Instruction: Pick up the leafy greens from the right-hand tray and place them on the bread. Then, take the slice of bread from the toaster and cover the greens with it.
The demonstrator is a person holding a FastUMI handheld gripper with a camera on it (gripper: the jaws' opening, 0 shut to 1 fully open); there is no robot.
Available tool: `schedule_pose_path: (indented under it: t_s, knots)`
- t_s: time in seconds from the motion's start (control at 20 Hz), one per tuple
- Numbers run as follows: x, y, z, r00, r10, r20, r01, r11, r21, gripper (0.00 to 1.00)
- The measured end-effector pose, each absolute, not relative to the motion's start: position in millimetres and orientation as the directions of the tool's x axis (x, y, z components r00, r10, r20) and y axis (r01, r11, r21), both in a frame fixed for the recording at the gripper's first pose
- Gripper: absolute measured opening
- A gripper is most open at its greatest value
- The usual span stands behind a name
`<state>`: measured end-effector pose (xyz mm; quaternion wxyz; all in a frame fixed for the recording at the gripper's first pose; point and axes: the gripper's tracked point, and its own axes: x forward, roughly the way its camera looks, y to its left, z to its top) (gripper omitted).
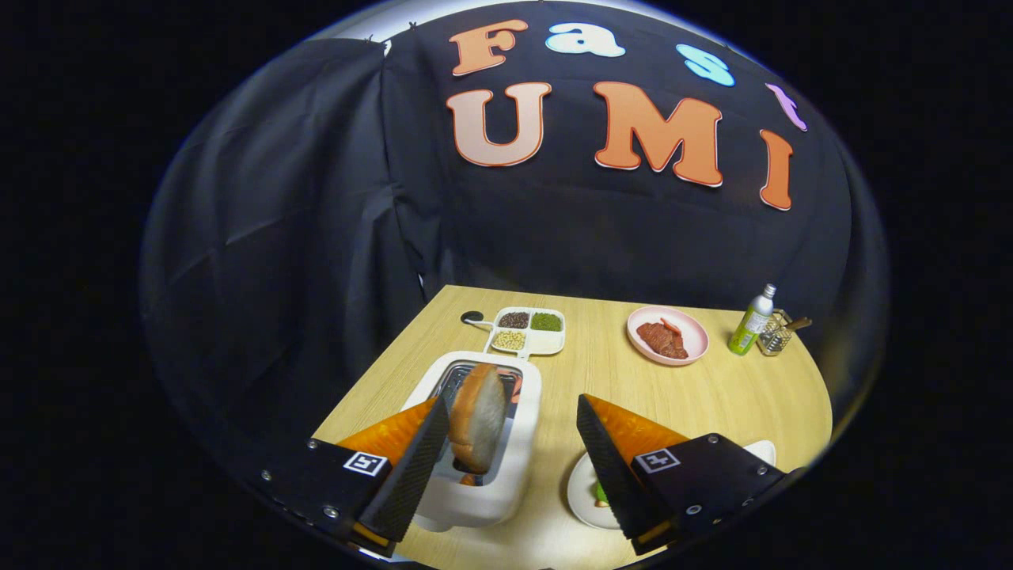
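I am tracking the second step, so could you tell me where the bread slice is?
The bread slice stands upright in the white toaster, against the gripper's left finger; the fingers are open.

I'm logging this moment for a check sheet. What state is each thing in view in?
gripper: jaws wide open, pressing on nothing.
bread slice: upright in the toaster slot, against the left finger, not clamped.
toaster: standing between the fingers, slice sticking out of it.
white plate: behind the right finger, something green on it.
pink plate: holds red slices.
divided tray: three compartments filled.
green bottle: upright, capped.
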<state>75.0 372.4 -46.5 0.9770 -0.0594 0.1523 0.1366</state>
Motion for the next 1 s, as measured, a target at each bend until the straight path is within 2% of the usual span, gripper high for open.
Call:
schedule_pose_path:
  t_s: [0.3, 0.4, 0.45, 0.5, 0.55, 0.6, 0.65, 0.75, 0.85, 1.0]
  knots:
    - [78.7, 387.4, -69.2, 0.9, 0.242, -0.363, -0.291, 0.953, -0.086, 0.97]
    - [79.9, 388.4, -77.7, 0.894, 0.231, -0.385, -0.289, 0.952, -0.1, 0.88]
    - [80.5, 389.8, -80.0, 0.893, 0.23, -0.388, -0.291, 0.951, -0.105, 0.76]
    - [79.9, 390.7, -81.5, 0.892, 0.229, -0.39, -0.292, 0.95, -0.11, 0.71]
    - [79.6, 391.9, -82.1, 0.891, 0.228, -0.394, -0.293, 0.949, -0.113, 0.6]
    - [79.9, 393.8, -85.4, 0.887, 0.231, -0.4, -0.298, 0.948, -0.113, 0.53]
    - [80.7, 395.4, -87.6, 0.883, 0.235, -0.406, -0.302, 0.947, -0.11, 0.4]
    - [79.8, 395.9, -90.6, 0.877, 0.234, -0.419, -0.306, 0.946, -0.112, 0.26]
    - [79.9, 396.4, -89.5, 0.877, 0.238, -0.417, -0.306, 0.946, -0.104, 0.16]
    - [79.8, 390.4, -86.0, 0.879, 0.239, -0.413, -0.303, 0.948, -0.097, 0.12]
